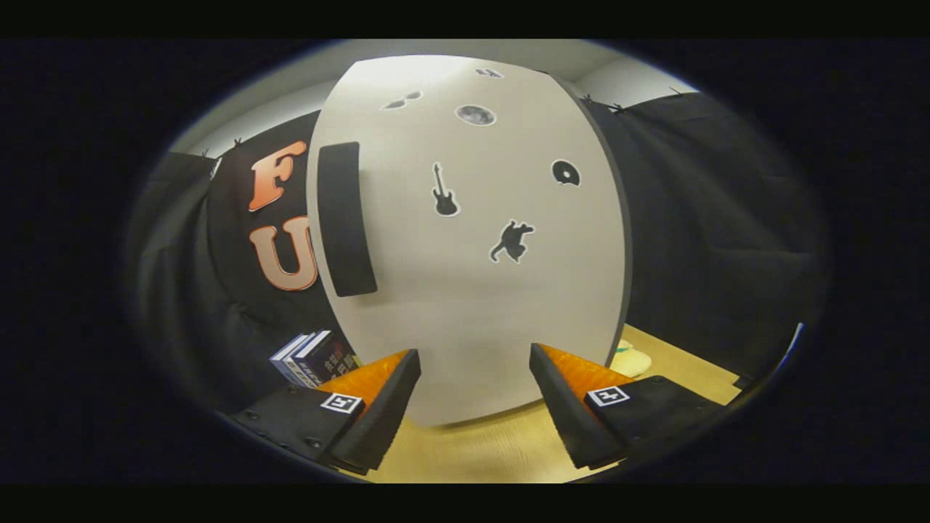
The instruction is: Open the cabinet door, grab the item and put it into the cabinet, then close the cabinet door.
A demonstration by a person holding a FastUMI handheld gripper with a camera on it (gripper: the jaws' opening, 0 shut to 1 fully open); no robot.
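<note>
A white cabinet (465, 290) stands close ahead of my fingers, its door shut and dotted with small black stickers. A tall black handle (345, 218) runs down the door's left side, above and beyond my left finger. My gripper (474, 363) is open, its fingers spread wide with nothing between them, just short of the door's lower part. Books (316, 357) lie to the left of the cabinet, just beyond my left finger. A pale soft item (631, 359) peeks out at the cabinet's lower right, beyond my right finger.
The cabinet stands on a tan tabletop (508, 450). Black cloth walls (719, 232) close in the booth on both sides and behind.
</note>
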